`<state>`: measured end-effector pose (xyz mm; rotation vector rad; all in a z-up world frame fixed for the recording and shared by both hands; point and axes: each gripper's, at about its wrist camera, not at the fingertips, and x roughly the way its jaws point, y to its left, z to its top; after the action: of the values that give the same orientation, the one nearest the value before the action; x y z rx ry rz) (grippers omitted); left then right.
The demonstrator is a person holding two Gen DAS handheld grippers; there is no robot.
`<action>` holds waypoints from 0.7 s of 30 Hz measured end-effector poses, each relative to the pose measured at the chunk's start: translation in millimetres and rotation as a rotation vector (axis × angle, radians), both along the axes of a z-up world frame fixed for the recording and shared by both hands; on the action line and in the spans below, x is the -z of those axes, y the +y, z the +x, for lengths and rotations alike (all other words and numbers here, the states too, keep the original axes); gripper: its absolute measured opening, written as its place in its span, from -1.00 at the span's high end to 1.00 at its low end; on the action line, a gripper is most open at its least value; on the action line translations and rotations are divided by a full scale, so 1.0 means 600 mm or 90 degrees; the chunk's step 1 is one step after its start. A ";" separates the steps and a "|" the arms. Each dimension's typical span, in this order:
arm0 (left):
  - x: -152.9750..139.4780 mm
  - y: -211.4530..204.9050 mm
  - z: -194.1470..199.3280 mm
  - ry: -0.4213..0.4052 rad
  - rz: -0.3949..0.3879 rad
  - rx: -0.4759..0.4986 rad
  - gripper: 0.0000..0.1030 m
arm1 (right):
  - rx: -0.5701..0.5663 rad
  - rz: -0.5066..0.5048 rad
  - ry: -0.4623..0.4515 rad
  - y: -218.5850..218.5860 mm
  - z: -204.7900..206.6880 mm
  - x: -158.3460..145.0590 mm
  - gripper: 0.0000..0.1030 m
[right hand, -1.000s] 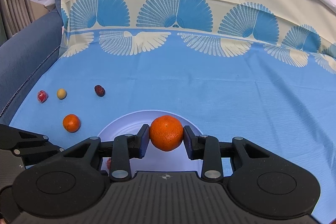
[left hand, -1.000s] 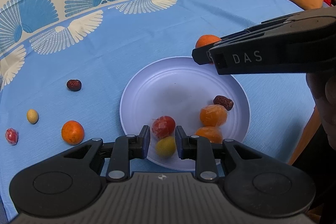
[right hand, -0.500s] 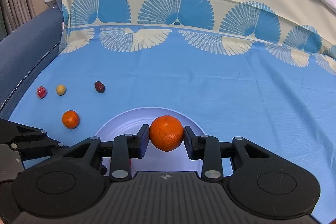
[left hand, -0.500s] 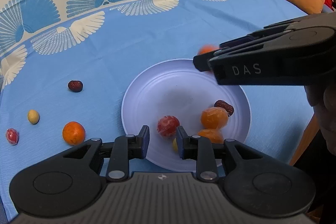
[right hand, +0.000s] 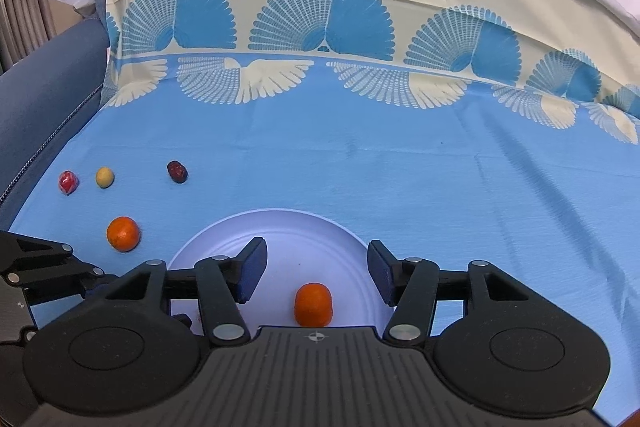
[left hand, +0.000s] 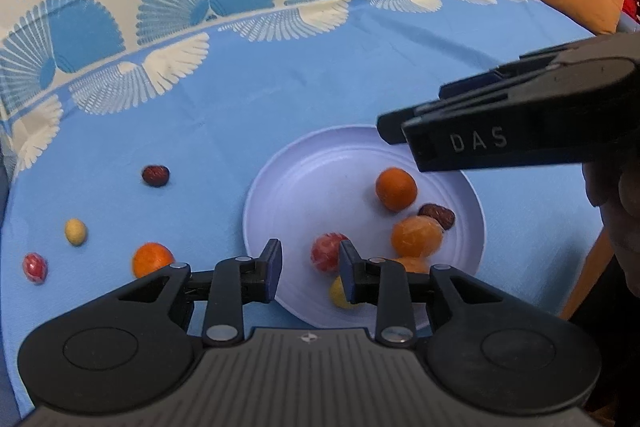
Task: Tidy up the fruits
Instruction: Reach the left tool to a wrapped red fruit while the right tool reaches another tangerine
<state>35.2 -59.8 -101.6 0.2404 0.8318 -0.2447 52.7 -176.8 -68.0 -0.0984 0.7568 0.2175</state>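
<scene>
A blue tablecloth (right hand: 360,163) with a band of fan prints along its far edge covers the whole work surface. On it sits a pale round plate (left hand: 304,195), seen in the right wrist view at six o'clock, partly behind the tool.

The right gripper (right hand: 316,273) hangs over the plate with its jaws opening – nothing is between the pads, and the bare plate shows through the gap. The left gripper (left hand: 308,267) hovers at the plate's seven o'clock rim, its jaws apart by a modest gap with nothing pressed between them.

On the plate, in the left wrist view, a loose mandarin (left hand: 396,189) lies at about two o'clock, free of both tools. A wrapped orange fruit (left hand: 416,237) sits at four o'clock, touching a dark red date (left hand: 438,215) beside it. A red wrapped fruit (left hand: 326,253) lies near six o'clock, and a small yellow fruit (left hand: 338,294) peeks out by the left tool's right finger.

Off the plate, toward nine o'clock on the cloth – a second mandarin (right hand: 123,233), a second dark date (right hand: 177,171), a yellow ball (right hand: 104,177) and a small red wrapped piece (right hand: 68,182).
</scene>
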 end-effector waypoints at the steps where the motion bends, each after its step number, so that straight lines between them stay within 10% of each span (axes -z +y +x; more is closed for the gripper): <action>1: -0.003 0.001 0.001 -0.006 0.002 -0.003 0.34 | 0.001 0.000 -0.001 0.000 0.000 -0.001 -0.13; 9: -0.048 0.044 0.013 -0.064 -0.027 -0.069 0.64 | 0.009 -0.002 -0.017 -0.003 0.000 -0.009 -0.08; 13: -0.083 0.075 0.016 -0.113 -0.025 -0.105 0.64 | 0.011 -0.001 -0.029 -0.004 -0.002 -0.014 0.37; 18: -0.110 0.158 0.052 -0.065 -0.121 -0.163 0.64 | 0.004 0.016 -0.036 0.004 0.000 -0.020 0.58; 21: -0.116 0.209 0.086 -0.068 -0.083 -0.200 0.64 | -0.006 0.026 -0.036 0.021 0.003 -0.024 0.59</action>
<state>87.0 65.8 -31.9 -0.0020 0.7332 0.0091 54.5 -164.2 -53.9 -0.0686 0.6947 0.2386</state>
